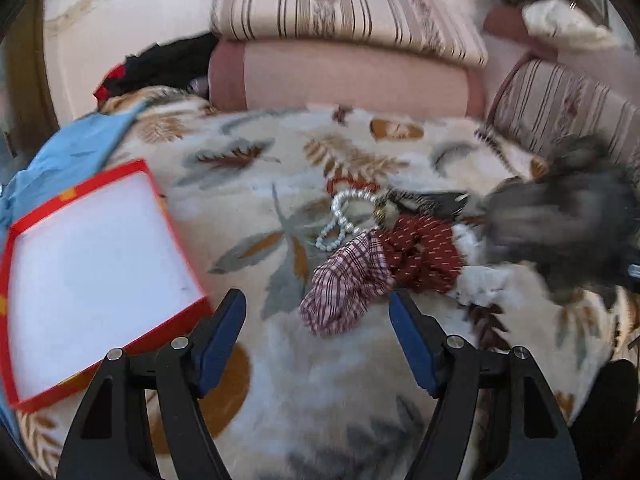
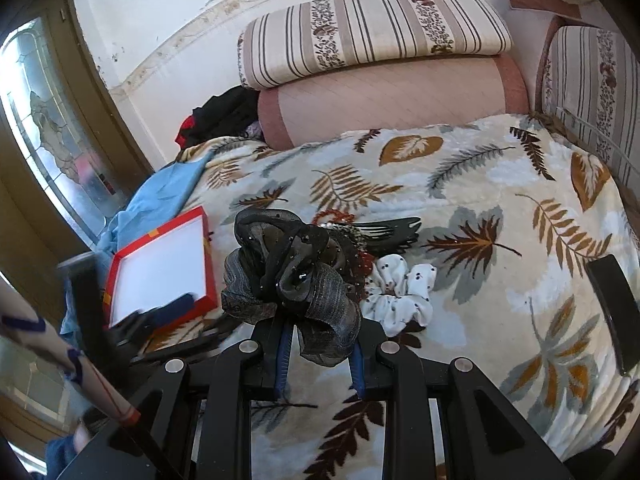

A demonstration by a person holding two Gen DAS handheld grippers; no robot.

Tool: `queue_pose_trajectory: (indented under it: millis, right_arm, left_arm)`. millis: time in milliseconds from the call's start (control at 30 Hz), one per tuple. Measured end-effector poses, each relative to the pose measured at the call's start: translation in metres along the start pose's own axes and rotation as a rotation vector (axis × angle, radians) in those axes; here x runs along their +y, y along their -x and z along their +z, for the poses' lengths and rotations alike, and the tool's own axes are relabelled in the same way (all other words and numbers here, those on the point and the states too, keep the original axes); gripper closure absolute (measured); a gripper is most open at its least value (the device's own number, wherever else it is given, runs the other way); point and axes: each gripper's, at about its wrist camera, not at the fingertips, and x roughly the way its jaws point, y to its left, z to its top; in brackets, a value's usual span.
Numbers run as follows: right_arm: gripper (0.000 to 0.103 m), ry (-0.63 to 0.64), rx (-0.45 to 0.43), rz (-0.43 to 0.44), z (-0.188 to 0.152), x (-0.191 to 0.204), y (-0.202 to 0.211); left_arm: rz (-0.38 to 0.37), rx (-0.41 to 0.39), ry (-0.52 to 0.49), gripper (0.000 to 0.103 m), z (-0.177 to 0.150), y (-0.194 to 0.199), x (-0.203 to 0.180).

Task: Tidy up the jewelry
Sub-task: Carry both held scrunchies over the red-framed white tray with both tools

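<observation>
Gauzy grey ruffled scrunchie [image 2: 292, 280] bunches between right tongs [image 2: 320, 354].

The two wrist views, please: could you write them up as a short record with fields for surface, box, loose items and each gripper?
surface: leaf-print blanket
box: red box, open, white inside, nothing in it
loose items: pearl string, plaid scrunchie, dark red scrunchie, white dotted scrunchie, black comb
left gripper: open, holding nothing
right gripper: shut on grey-black mesh hair bow

Black left gripper [image 1: 318, 312], blue pads (silver screws), patterned sleeve, possibly.
</observation>
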Motion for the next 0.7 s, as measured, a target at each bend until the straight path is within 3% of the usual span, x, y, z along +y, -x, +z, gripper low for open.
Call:
queue_pose_trajectory:
  millis: [33,133,167,533,700]
  right_arm:
    - [0.077,-0.001,0.001,-0.005,0.0,-0.002,-0.001]
    - [0.077,-0.007,0.001,-0.018,0.002,-0.007,-0.001]
    - [0.077,-0.009,0.001,-0.023,0.003,-0.008,-0.001]
    - [0.077,0.005,0.002,-0.015,0.019,0.012,-0.013]
    - [0.077,0.032,-0.008,-0.017,0.024,0.025,-0.011]
  left_arm:
    - [0.007,0.021,-0.005,0.033,0.001,-0.014,-0.002]
    - [0.009,0.066,0.004,0.081,0.002,-0.036,-0.002]
    - [-0.007,0.068,0.019,0.085,0.001,-0.037,0.0]
    - [-0.058,-0.041,0.086,0.088,0.019,0.002,0.028]
    - [-0.038,-0.107,0.113,0.088,0.029,0.026,0.043]
